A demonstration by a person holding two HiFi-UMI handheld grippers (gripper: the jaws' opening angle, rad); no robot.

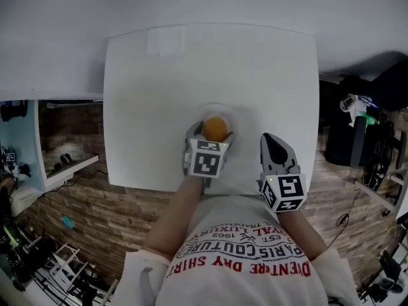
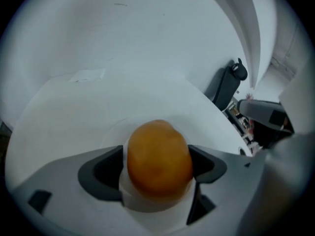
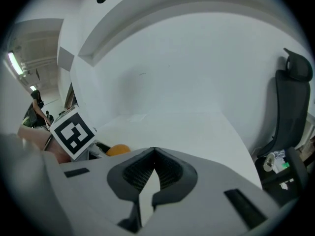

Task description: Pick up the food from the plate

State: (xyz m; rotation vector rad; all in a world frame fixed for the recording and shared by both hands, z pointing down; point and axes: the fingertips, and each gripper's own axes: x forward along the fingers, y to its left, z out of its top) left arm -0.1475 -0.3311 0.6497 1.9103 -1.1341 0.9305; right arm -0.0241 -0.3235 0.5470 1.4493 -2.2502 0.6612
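A round orange piece of food (image 1: 215, 129) (image 2: 158, 157) sits on a shallow white plate (image 1: 231, 115) (image 2: 114, 128) near the front of the white table (image 1: 159, 101). My left gripper (image 1: 213, 135) (image 2: 157, 167) is open, its dark pads on either side of the food, close to it, with no squeeze showing. To the right my right gripper (image 1: 274, 144) (image 3: 154, 150) hovers over the table's front edge, shut and empty. From the right gripper view the food (image 3: 118, 150) peeks out beside the left gripper's marker cube (image 3: 74, 133).
The table's front edge lies just under both grippers, and the person's torso (image 1: 242, 254) is close behind it. A black office chair (image 3: 291, 107) (image 2: 224, 86) stands off the table's right side. Shelving and clutter (image 1: 57, 145) lie to the left, below the table.
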